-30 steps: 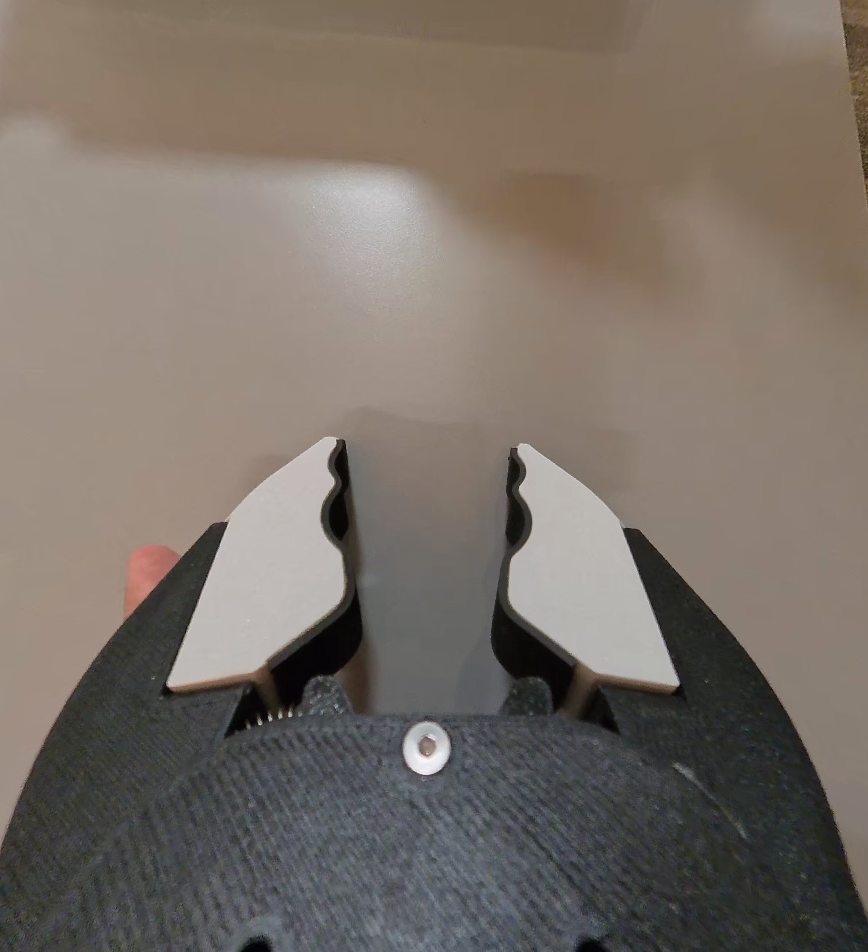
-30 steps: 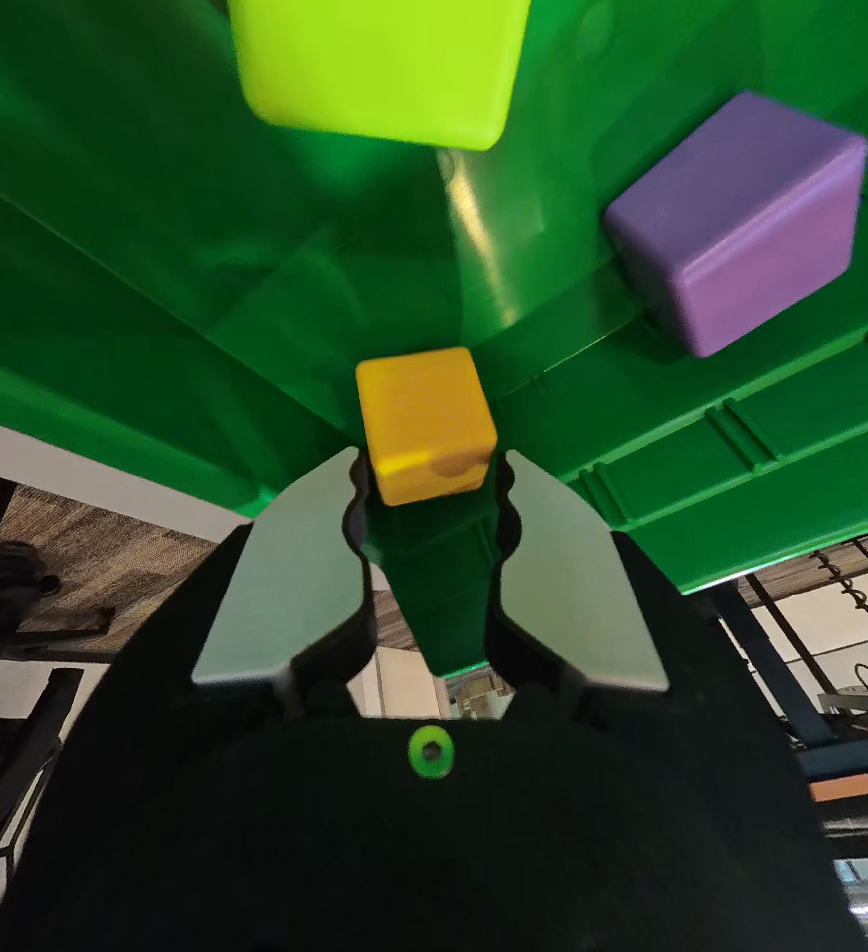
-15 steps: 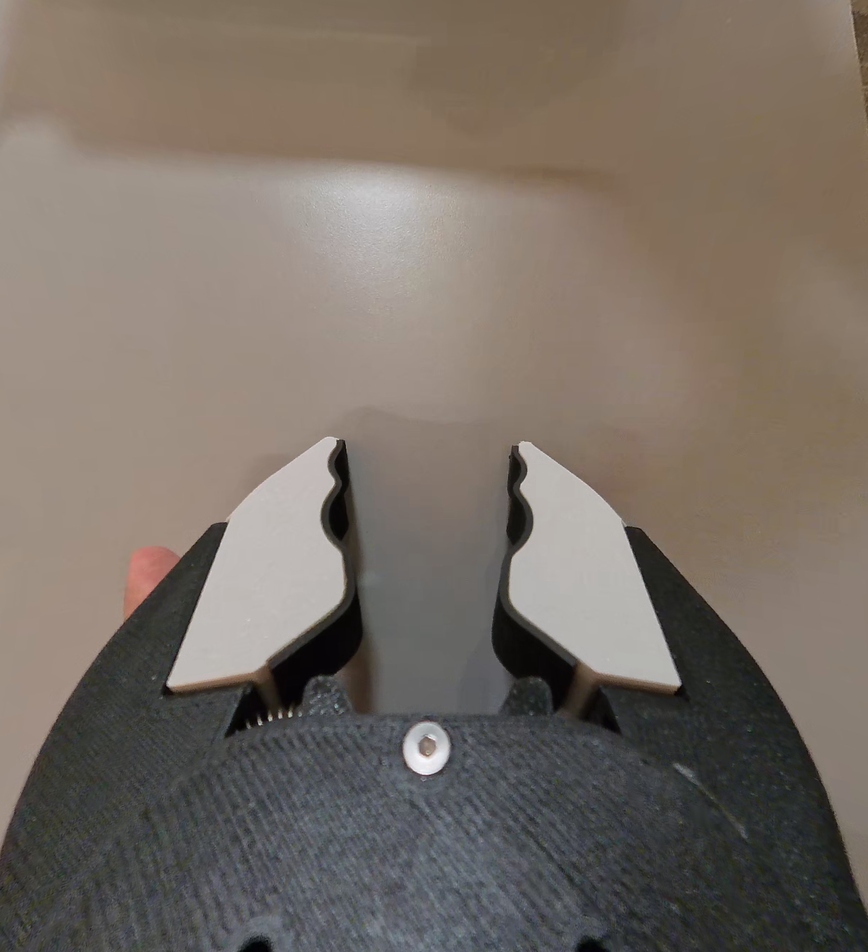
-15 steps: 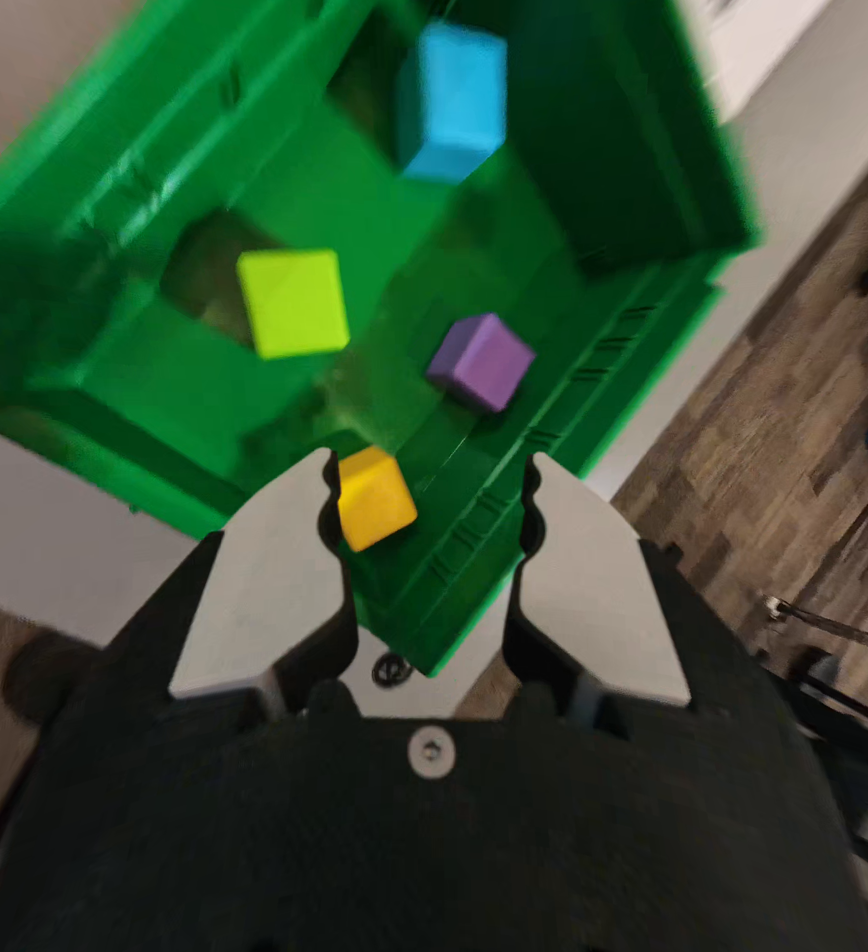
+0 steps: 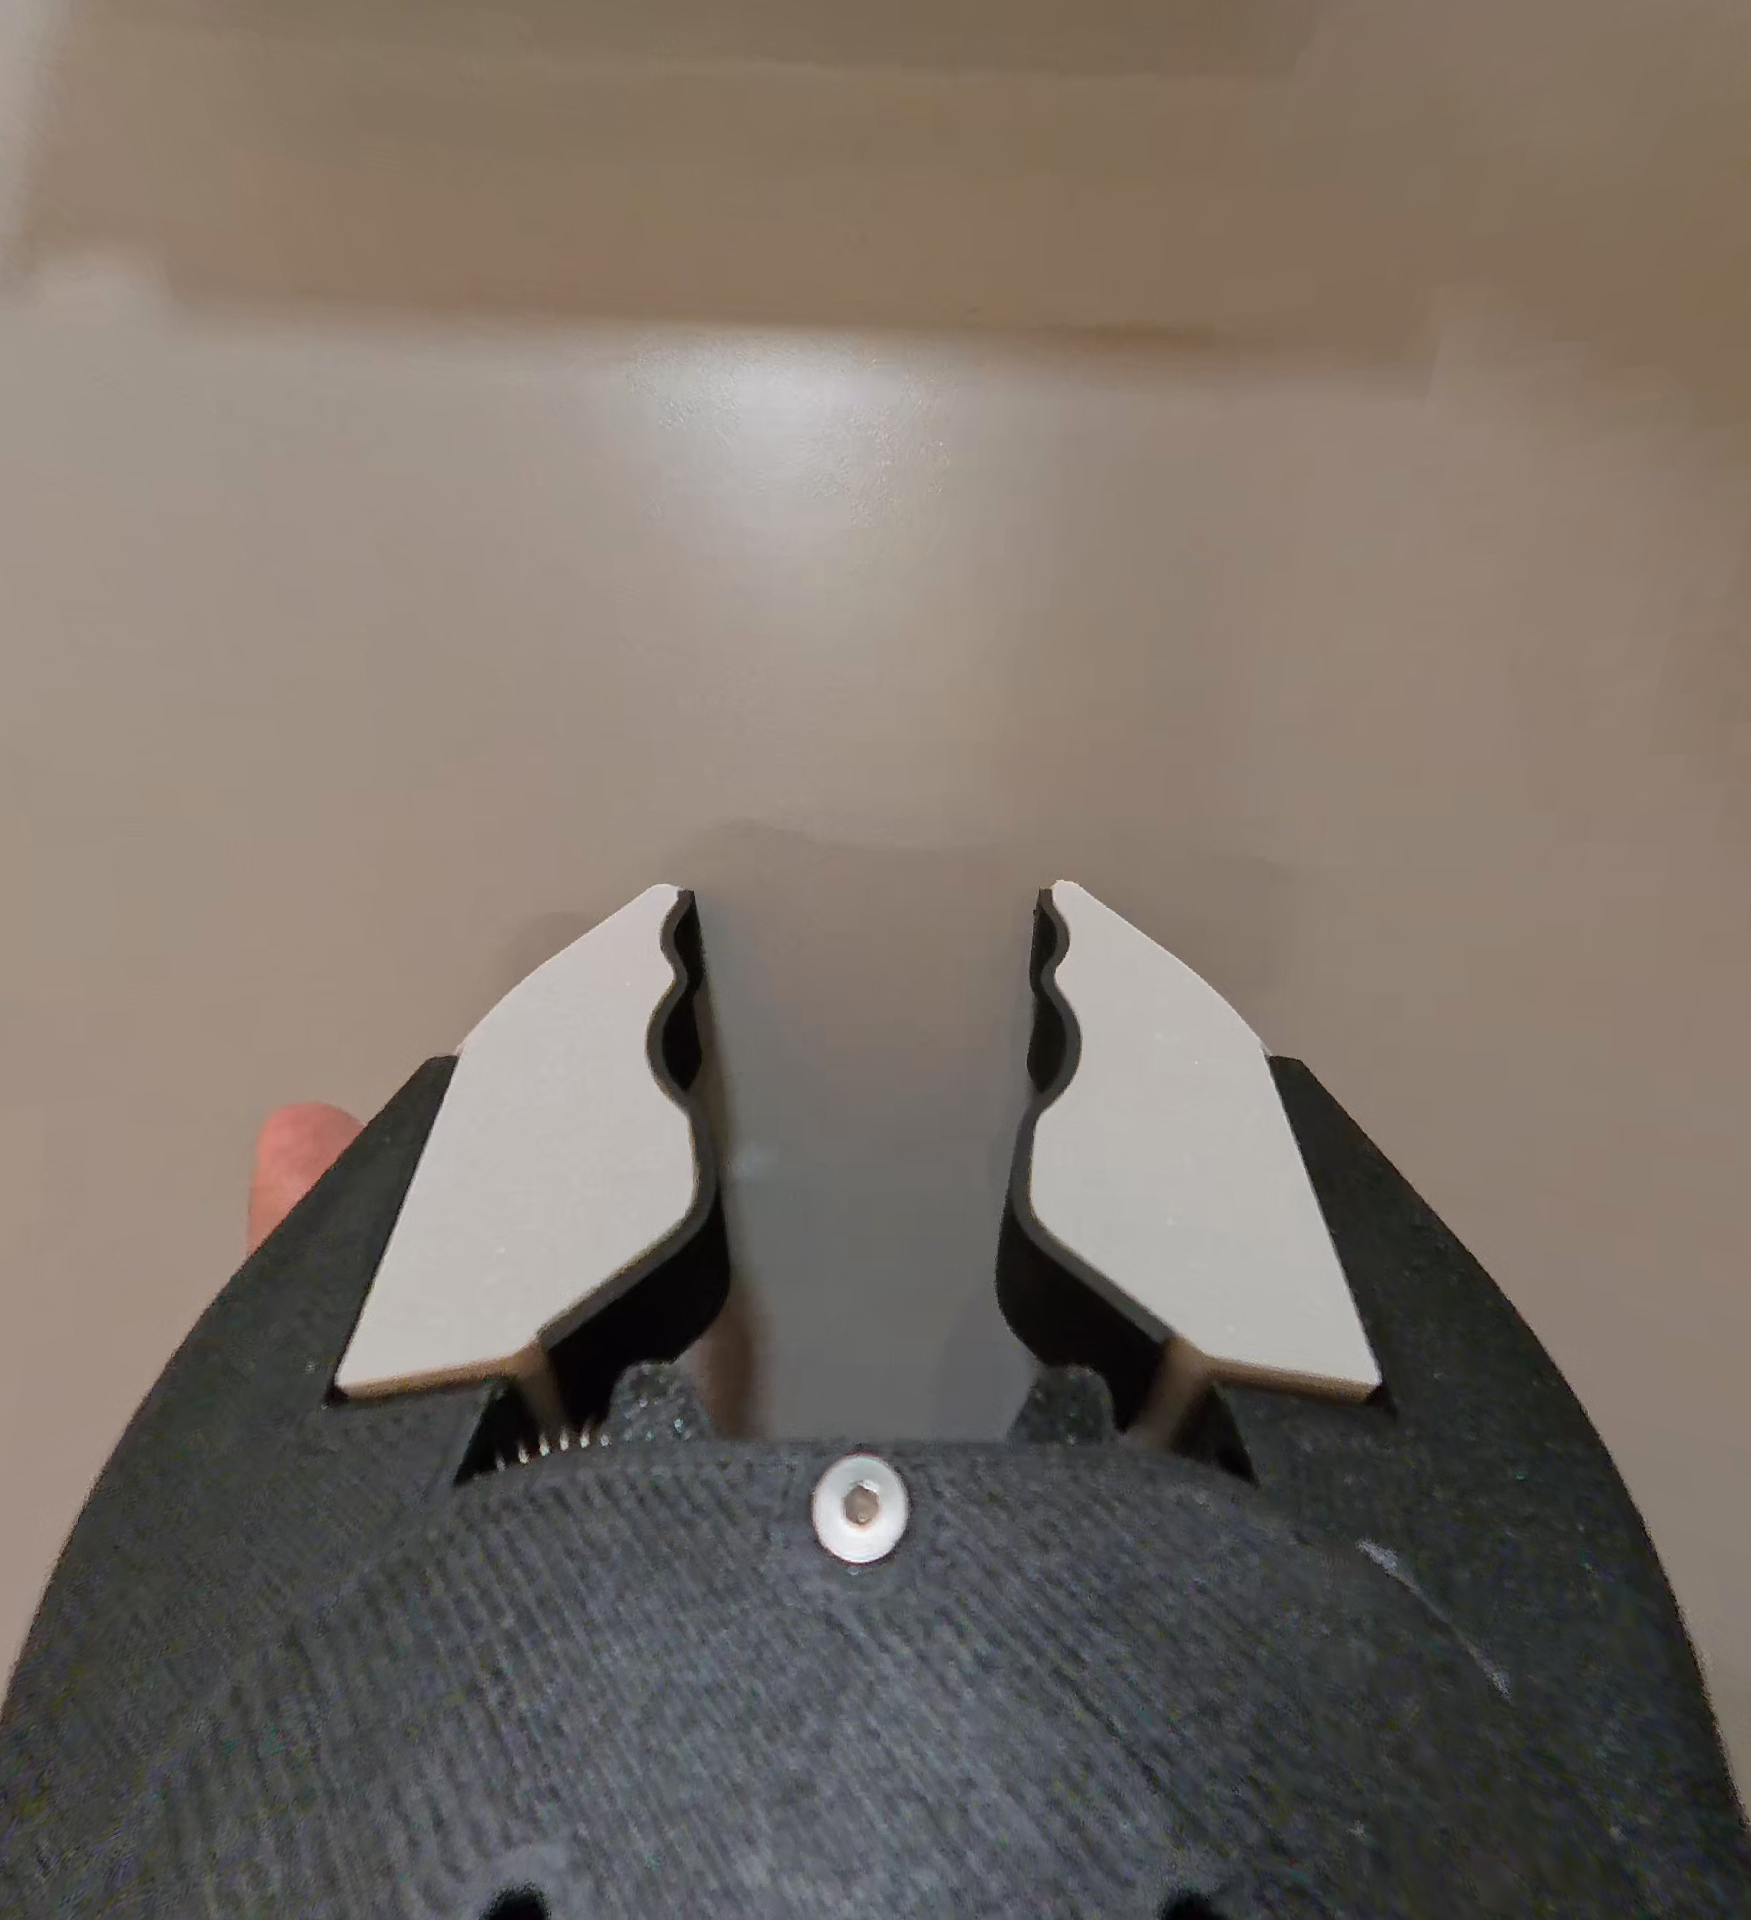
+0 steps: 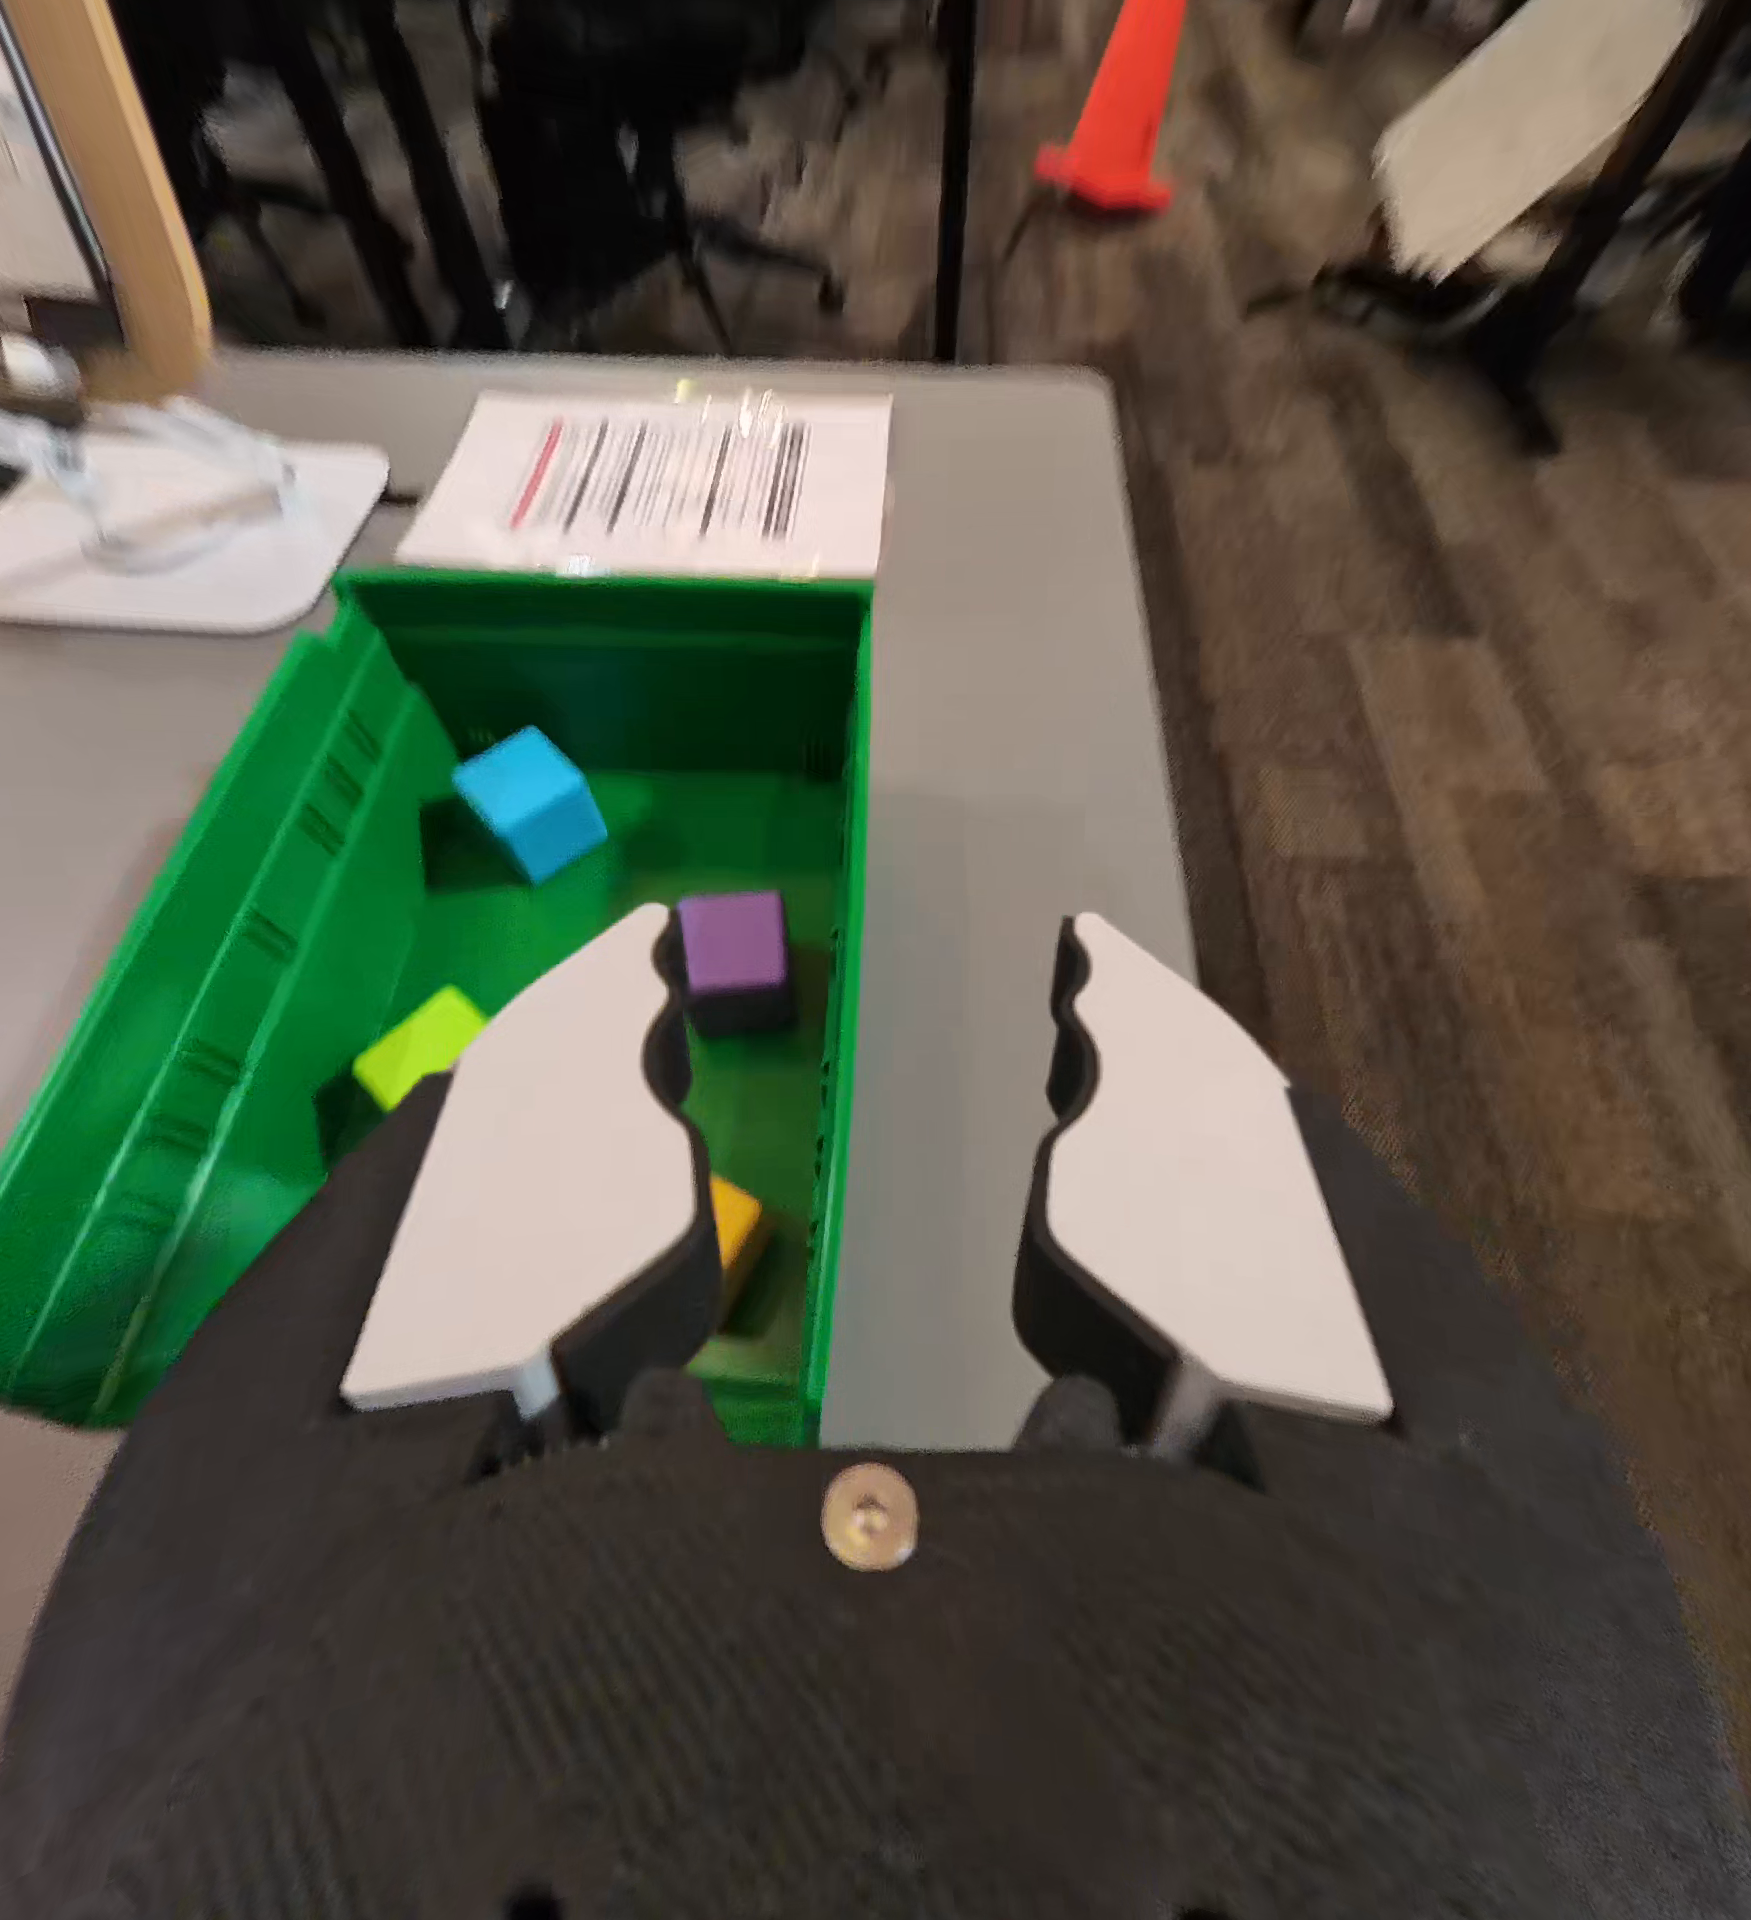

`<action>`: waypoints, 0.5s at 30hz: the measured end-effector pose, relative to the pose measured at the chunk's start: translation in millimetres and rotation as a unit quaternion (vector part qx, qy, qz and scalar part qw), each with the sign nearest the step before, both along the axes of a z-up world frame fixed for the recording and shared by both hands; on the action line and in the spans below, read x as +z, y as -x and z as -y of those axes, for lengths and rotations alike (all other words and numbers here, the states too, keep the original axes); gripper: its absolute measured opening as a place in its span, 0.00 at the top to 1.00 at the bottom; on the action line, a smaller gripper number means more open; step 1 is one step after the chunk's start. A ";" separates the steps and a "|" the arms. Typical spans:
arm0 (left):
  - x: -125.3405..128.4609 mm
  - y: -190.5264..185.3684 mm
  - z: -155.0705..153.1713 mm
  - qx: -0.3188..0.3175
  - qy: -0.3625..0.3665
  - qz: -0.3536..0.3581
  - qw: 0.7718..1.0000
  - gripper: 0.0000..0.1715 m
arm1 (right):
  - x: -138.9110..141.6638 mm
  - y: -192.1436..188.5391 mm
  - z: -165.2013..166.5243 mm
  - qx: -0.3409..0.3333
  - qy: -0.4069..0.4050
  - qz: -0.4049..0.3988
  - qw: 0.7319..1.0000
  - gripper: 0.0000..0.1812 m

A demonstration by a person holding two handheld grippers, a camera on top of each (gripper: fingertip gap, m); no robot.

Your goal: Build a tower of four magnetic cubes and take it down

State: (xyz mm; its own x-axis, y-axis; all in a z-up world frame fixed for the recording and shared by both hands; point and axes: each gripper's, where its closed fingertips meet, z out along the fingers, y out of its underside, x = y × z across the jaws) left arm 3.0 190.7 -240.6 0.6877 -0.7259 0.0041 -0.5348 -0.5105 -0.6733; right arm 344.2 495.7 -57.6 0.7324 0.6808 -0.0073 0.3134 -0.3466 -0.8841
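Observation:
A green plastic bin (image 6: pixel 227 987) stands on a grey table (image 6: pixel 996 727). Inside it lie a blue cube (image 6: pixel 530 800), a purple cube (image 6: pixel 734 958), a lime cube (image 6: pixel 414 1044) and an orange cube (image 6: pixel 736 1236), the last partly hidden behind my right gripper's left finger. My right gripper (image 6: pixel 863 930) is open and empty, held above the bin's right wall and the table beside it. My left gripper (image 5: pixel 866 904) is open and empty over bare beige table (image 5: pixel 746 520). A fingertip (image 5: pixel 289 1164) shows at its left side.
A white sheet with black bars (image 6: pixel 663 483) lies behind the bin. A white flat stand (image 6: pixel 154 540) is at the back left. The table's right edge drops to wood-look floor (image 6: pixel 1473 831). An orange cone (image 6: pixel 1115 114) and chair legs stand beyond. Left tips to right tips: about 50 cm. Measured from the fingertips, the purple cube (image 6: pixel 734 958) is 15 cm or so from the right gripper and 40 cm from the left.
My right gripper opened, let go of the orange cube in the bin, and pulled back and up, swinging to the right. The left gripper has barely moved.

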 end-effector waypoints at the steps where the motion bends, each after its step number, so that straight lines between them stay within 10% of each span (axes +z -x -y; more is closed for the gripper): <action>1: 0.2 0.8 -1.7 0.008 -0.002 -0.002 1.000 0.62 | -11.1 1.8 0.5 0.012 0.026 0.014 0.999 0.65; 15: 102.7 -6.2 0.5 0.226 -0.063 0.146 0.961 0.70 | -136.2 17.3 3.1 0.129 0.308 0.275 0.901 0.84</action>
State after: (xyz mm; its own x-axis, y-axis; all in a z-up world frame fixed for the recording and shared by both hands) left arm 9.3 190.1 -137.9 0.9158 -0.3612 0.1758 -0.0572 -0.5504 -0.8329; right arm 326.9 492.6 -193.8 0.5575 0.8206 -0.1259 0.7870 -0.5706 -0.2345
